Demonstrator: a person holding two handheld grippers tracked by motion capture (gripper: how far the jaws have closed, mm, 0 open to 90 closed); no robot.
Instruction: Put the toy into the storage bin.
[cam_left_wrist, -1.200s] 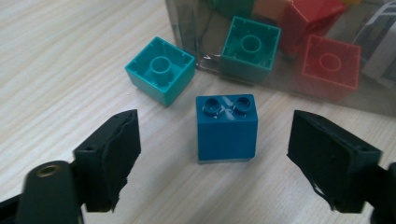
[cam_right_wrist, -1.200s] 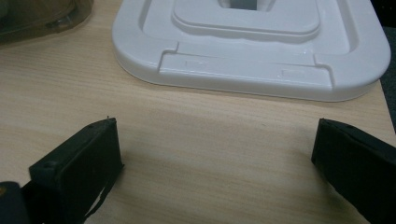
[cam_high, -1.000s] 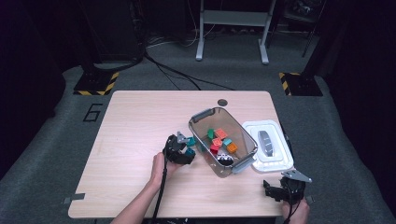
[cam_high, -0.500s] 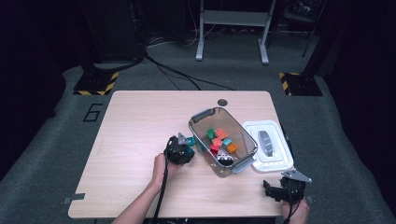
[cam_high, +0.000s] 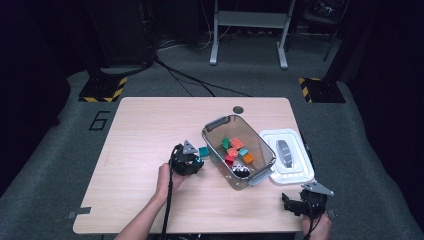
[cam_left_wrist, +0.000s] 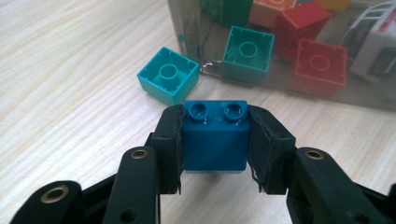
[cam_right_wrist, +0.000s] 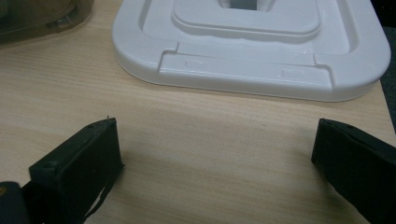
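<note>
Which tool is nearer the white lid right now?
The right tool. It sits open at the table's near edge, just short of the white lid. The left tool is across the clear bin, shut on a blue block.

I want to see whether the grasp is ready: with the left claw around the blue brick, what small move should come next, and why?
Probably lift: the left claw is shut on the blue brick, pads against both sides, beside the clear bin of bricks.
</note>
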